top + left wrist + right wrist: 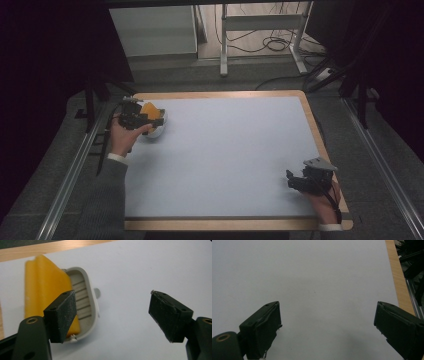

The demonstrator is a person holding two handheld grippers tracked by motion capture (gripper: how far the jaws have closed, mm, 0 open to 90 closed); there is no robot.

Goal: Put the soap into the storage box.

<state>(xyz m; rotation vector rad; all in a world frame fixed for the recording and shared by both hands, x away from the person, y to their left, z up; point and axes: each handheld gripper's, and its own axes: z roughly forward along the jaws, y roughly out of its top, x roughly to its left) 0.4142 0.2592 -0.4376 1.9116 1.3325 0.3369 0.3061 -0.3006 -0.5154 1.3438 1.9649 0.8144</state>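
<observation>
A yellow block lies in a white ribbed dish at the far left of the table. In the high view the block and dish sit right beside my left gripper. In the left gripper view that gripper stands open. Its left pad is in front of the block's near edge, and bare table lies between the pads. My right gripper rests at the near right of the table. Seen in its own view, the right gripper is open over bare white surface.
The table has a white mat with a wooden border. Metal rails run along both sides. Behind the table stand a white frame's legs and loose cables on the floor.
</observation>
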